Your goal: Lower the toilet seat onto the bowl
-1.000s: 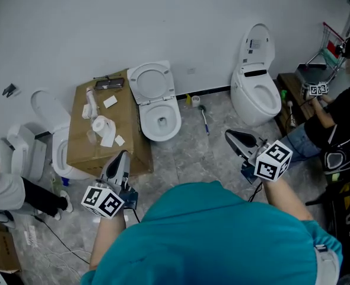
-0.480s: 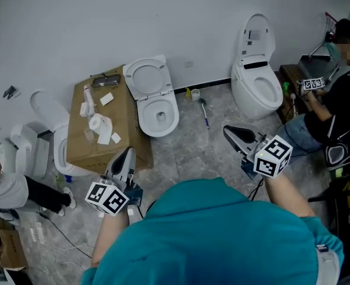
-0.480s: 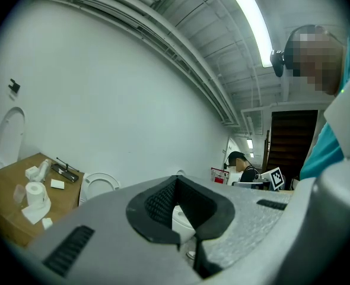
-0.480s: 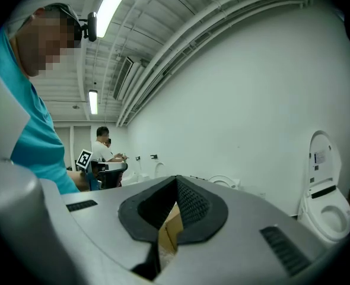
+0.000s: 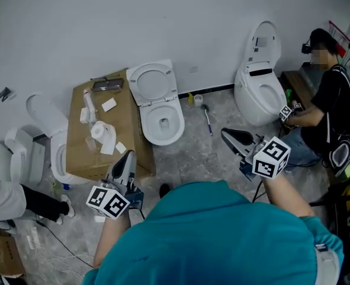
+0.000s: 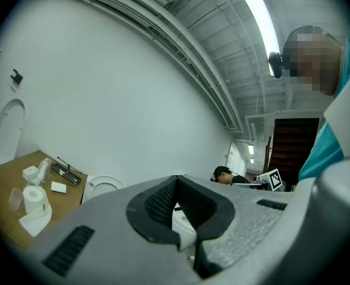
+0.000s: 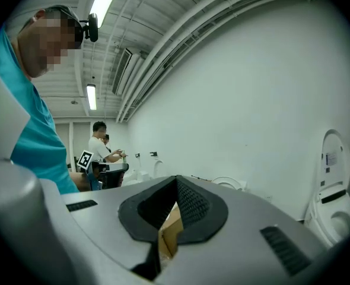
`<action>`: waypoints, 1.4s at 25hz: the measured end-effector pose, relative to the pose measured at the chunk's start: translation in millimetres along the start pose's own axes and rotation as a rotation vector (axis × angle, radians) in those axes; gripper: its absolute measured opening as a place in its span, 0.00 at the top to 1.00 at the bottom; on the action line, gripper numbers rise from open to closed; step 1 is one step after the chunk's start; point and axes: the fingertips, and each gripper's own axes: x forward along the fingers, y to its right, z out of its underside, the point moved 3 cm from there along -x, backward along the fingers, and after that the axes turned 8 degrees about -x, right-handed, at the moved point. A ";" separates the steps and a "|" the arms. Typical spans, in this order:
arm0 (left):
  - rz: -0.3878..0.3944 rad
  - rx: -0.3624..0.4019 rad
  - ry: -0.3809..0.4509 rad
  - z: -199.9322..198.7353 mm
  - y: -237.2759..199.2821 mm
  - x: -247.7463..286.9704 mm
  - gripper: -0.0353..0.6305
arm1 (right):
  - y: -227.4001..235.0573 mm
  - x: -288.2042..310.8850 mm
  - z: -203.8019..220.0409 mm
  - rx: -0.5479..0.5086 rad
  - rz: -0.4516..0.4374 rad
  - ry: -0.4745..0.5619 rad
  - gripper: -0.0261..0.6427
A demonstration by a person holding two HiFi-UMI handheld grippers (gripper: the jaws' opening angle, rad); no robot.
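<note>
The white toilet [image 5: 164, 122] stands against the wall, its seat [image 5: 153, 82] and lid raised upright. My left gripper [image 5: 126, 162] is shut and empty, held low near the cardboard box's front corner, well short of the bowl. My right gripper [image 5: 234, 138] is also shut and empty, to the right of the toilet over the floor. In the left gripper view the shut left gripper [image 6: 177, 180] points toward the raised seat [image 6: 104, 186]. The right gripper view shows my right gripper [image 7: 176, 180] closed, with the seat's rim [image 7: 228, 184] beyond it.
A cardboard box [image 5: 80, 141] left of the toilet carries paper rolls and small items. Another toilet [image 5: 50, 135] stands further left, and a third [image 5: 259, 88] at the right with a person [image 5: 335, 111] crouched beside it. A toilet brush [image 5: 206, 117] lies on the floor.
Both grippers stay shut and nearly in place, the left one edging up a little. The person at the right has shifted closer to the right-hand toilet. The head view has swung slightly.
</note>
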 end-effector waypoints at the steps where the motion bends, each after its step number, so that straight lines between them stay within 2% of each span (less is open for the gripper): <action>1: 0.008 0.000 0.001 -7.7 -14.6 3.4 0.96 | 1.6 16.0 -3.8 0.000 0.009 0.007 0.98; 11: 0.099 0.002 -0.052 -90.9 -153.7 41.0 0.96 | 16.3 169.4 -36.8 0.008 0.105 0.041 0.98; 15: 0.113 -0.018 -0.073 -104.6 -196.4 54.8 0.96 | 22.9 213.3 -34.3 0.012 0.119 0.002 0.98; 20: 0.110 -0.046 -0.085 -110.3 -229.5 73.1 0.96 | 42.7 248.8 -36.4 0.007 0.118 -0.041 0.98; 25: 0.069 -0.054 -0.087 -109.5 -240.6 102.2 0.96 | 81.2 266.9 -37.5 0.008 0.086 -0.044 0.98; 30: 0.005 -0.003 -0.096 -100.2 -230.8 156.8 0.96 | 145.4 270.2 -30.6 0.021 0.014 -0.016 0.98; 32: -0.035 0.028 -0.092 -95.0 -224.7 189.0 0.96 | 181.0 264.4 -28.8 0.020 -0.016 -0.007 0.98; 35: -0.141 0.079 -0.079 -87.0 -219.8 239.5 0.96 | 236.4 260.7 -30.1 -0.003 -0.083 -0.008 0.98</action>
